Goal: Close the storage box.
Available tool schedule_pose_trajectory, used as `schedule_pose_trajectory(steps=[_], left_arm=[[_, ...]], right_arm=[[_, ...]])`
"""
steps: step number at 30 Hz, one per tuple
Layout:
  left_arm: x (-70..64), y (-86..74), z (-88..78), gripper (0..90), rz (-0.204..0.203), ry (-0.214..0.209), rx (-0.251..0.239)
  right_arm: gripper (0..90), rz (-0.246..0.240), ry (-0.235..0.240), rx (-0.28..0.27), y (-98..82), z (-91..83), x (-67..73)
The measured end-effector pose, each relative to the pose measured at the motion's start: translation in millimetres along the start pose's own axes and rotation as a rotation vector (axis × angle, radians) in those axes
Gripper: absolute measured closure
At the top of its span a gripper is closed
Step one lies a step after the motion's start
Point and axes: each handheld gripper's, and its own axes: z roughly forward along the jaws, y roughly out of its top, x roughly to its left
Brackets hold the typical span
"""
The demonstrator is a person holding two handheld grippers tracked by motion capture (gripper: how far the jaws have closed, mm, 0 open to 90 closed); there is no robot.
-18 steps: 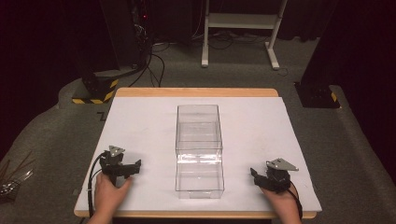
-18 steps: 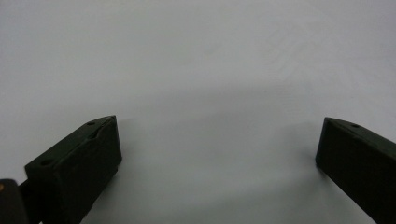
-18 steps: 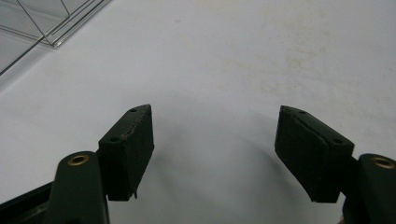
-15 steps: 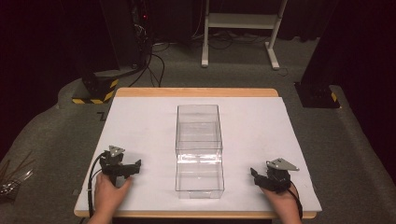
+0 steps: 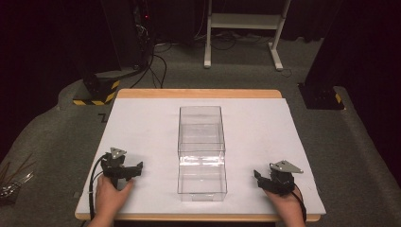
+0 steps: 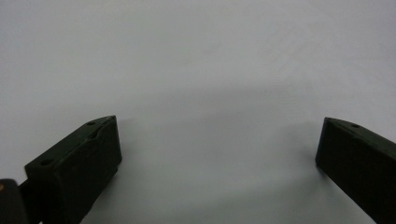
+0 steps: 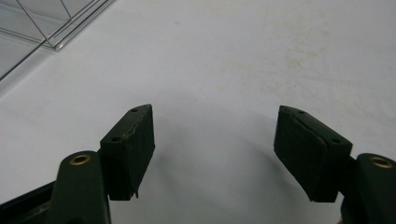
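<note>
Black jaws on the left gripper (image 5: pixel 124 169) stand wide apart over bare white sheet (image 5: pixel 142 127), nothing between them; in the left gripper view both jaws are cut off by the bottom edge, the right one by the side edge too. Left hand (image 5: pixel 109 197) grips it near the front of the table (image 5: pixel 198 93), wrist running out of frame at the bottom. Over on the other side, the right gripper (image 5: pixel 273 181) sits low near the front right corner, right hand (image 5: pixel 286 208) partly cropped as well. Its jaws gape just as wide and hold nothing, pads hovering over faintly stained white.

Moving up the middle now: a clear box (image 5: pixel 201 151) stands between the two grippers, well apart from each, long side running away from the person. Its walls are see-through, so edges and glare are all that give it away, and what is inside is hard to make out. A corner of it (image 7: pixel 44 23) peeks into the top left of the right gripper view, cut off by the frame.

Beyond the table, grey floor (image 5: pixel 236 75), cables, a white stand (image 5: pixel 243 28), then darkness swallowing the rest.
</note>
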Motion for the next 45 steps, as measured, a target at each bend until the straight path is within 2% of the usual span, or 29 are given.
schedule_pose_trajectory(steps=[26,45], left_arm=[[0.0,0.1,0.0,0.4,-0.001,0.000,0.000],[0.0,0.1,0.1,0.4,0.000,0.000,0.000]], right_arm=[[31.5,-0.009,0.008,-0.021,1.9,-4.2,0.5],[31.2,-0.024,0.020,-0.084,10.5,-16.7,7.2]])
